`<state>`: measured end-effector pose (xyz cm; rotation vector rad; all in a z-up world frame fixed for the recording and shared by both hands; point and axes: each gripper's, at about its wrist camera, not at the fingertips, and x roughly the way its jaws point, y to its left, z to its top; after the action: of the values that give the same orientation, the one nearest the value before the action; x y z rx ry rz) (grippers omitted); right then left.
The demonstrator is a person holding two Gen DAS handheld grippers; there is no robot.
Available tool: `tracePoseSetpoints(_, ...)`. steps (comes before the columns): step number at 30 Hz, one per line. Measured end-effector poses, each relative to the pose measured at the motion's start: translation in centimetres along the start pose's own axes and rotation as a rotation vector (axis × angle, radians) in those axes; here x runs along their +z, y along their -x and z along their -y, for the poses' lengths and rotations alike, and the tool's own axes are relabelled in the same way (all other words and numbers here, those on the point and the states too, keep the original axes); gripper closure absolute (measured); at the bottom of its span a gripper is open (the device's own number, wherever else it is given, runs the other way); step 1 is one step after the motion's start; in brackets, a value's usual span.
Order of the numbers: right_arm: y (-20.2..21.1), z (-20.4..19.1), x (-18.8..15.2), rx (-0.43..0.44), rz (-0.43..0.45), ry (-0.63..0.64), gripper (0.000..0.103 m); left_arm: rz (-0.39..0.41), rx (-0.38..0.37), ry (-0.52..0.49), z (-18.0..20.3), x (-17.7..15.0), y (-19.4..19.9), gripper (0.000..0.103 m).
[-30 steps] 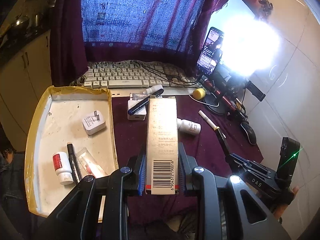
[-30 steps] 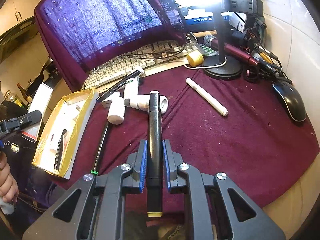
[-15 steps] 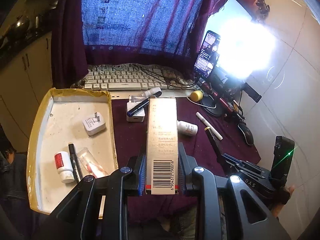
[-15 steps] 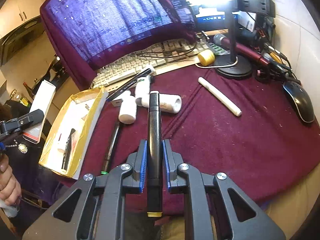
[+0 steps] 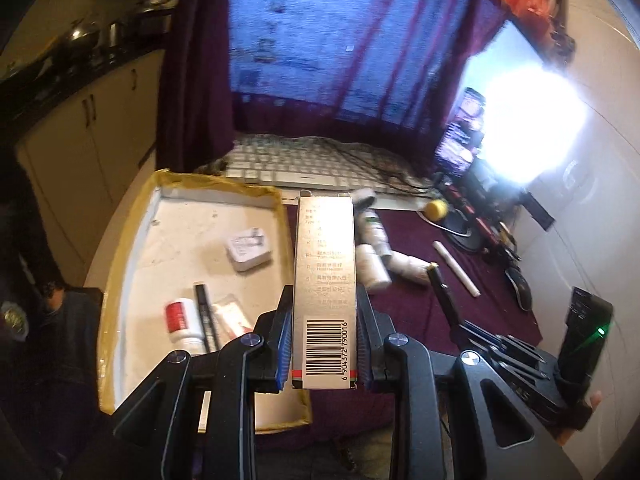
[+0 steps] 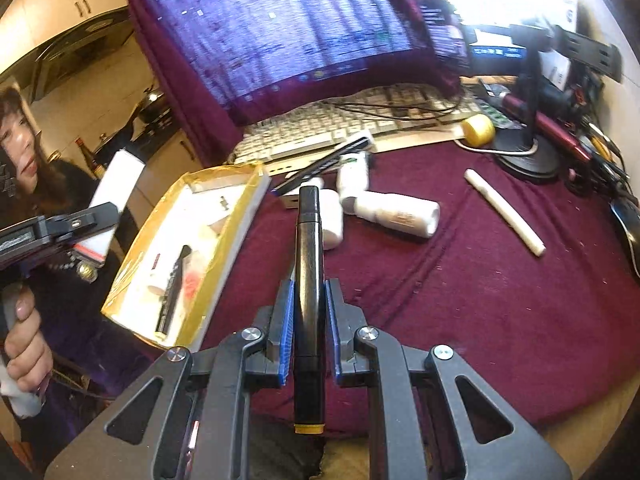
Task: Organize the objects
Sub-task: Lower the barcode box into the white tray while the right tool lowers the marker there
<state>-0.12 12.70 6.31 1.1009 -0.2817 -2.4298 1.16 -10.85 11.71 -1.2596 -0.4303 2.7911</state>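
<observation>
While you hold both tools over the desk, the maroon cloth point(image 6: 460, 300) spreads under everything, with the draped monitor point(image 6: 280, 28) at the far side and the white keyboard point(image 5: 320, 164) in front of it. To the left sits the yellow-rimmed tray point(image 5: 132, 248), already holding a white charger plug point(image 5: 248, 250), a red-labelled bottle point(image 5: 182, 320), a black pen point(image 5: 204, 312) and a clear packet point(image 5: 232, 316). Your left gripper point(image 5: 324, 336) has its jaws closed against the sides of the silver carton point(image 5: 325, 280), barcode end nearest you; the carton is off the cloth and hangs beside the tray's right wall, seen from the left wrist. Your right gripper point(image 6: 310, 320) is clamped almost fully shut on the black marker point(image 6: 309, 280), which points away from you with its yellow-banded end near, above the cloth and just right of the tray. Beyond the marker lie three white bottles point(image 6: 394, 214) clustered together, touching one another, with a dark pen point(image 6: 324, 164) propped across the far ones. Farther right, well apart, rests a white stick point(image 6: 504, 212), and beside the lamp base a small yellow ball point(image 6: 478, 128).
</observation>
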Motion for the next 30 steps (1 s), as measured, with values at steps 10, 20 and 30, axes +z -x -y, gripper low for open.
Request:
tracePoseSetpoints(10, -0.4, -3.2, 0.4, 0.055, -0.009, 0.054, 0.090, 0.015, -0.007, 0.018, -1.0, -0.2, 1.3, 0.080)
tracePoseSetpoints(20, 0.0, -5.4, -0.2, 0.076, -0.008, 0.094, 0.090, 0.032, -0.008, 0.010, -0.6, -1.0, 3.6, 0.080)
tracePoseSetpoints(30, 0.0, -8.7, 0.4, 0.135, -0.004, 0.148, 0.090, 0.075, 0.067, -0.006, -1.7, -0.5, 5.6, 0.080)
